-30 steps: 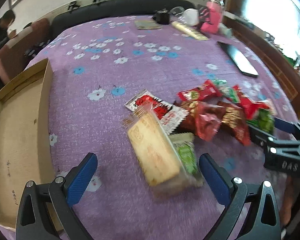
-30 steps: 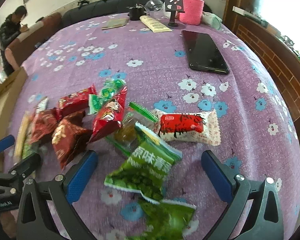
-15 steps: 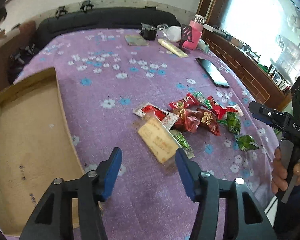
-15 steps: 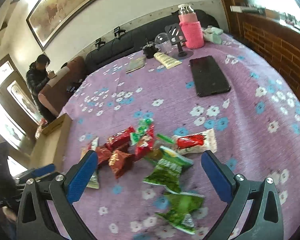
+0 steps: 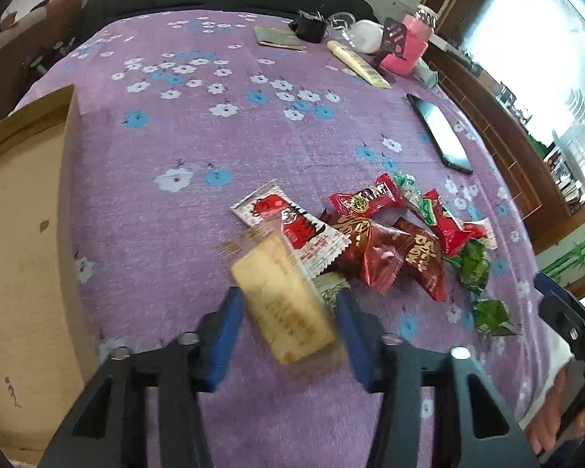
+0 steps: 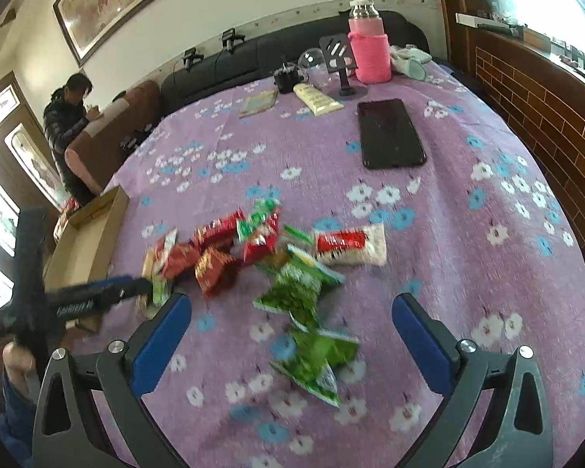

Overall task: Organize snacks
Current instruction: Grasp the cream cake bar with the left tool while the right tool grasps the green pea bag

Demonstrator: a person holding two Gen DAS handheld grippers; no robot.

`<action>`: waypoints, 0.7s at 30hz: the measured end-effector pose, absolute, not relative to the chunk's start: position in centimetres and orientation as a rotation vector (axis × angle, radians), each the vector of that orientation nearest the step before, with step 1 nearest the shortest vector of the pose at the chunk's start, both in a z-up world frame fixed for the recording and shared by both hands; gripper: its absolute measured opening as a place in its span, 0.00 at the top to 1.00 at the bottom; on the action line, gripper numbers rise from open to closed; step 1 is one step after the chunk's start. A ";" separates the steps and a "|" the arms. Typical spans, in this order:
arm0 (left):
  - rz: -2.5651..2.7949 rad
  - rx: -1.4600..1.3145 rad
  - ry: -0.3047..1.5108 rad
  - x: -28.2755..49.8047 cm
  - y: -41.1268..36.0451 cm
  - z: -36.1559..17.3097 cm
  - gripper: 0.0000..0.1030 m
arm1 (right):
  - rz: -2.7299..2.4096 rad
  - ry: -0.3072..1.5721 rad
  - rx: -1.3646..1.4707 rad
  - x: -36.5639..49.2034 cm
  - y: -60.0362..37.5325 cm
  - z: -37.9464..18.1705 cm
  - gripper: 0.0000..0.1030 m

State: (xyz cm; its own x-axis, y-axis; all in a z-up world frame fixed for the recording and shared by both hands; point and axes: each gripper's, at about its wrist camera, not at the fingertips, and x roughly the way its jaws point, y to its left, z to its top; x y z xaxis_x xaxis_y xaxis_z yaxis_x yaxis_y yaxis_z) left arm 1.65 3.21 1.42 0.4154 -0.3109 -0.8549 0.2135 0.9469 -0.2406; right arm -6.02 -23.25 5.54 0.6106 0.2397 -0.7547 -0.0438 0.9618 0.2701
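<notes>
The biscuit packet (image 5: pixel 288 304) is blurred, its print unreadable, and a green wrapper under it at 3 o'clock is mostly hidden. The left gripper (image 5: pixel 286 327) tilts steeply down; its jaws have just been closing and now flank the packet, though blur hides whether the pads press it. The cardboard box (image 5: pixel 23 234), cut off, lies at 9 o'clock. The right gripper (image 6: pixel 292 335) hovers with jaws wide and empty over two green packets (image 6: pixel 296 292) on the surface (image 6: pixel 468 257).

Left gripper (image 5: pixel 286 314) fingers just closing (right gripper (image 6: pixel 292 329) spread wide)
</notes>
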 end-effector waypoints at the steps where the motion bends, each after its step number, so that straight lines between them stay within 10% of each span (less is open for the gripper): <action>1: -0.323 -0.091 1.084 1.7 3.0 1.4 0.54 | 0.165 0.902 0.230 -6.2 -23.3 5.5 0.00; 11: -0.361 -0.017 1.041 0.3 2.9 1.8 0.71 | 0.201 0.972 0.166 -6.0 -22.7 3.2 0.10; 21: -0.316 -0.036 1.047 0.5 4.1 1.7 0.60 | 0.131 1.031 0.098 -5.1 -21.2 1.1 0.61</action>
State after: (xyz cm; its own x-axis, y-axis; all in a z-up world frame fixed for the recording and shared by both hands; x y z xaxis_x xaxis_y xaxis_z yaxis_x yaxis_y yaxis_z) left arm 0.45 4.13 1.65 0.4593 -0.2738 -0.8450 0.2398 0.9542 -0.1789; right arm -5.10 -21.21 1.09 0.5073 0.1545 -0.8478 -0.0623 0.9878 0.1427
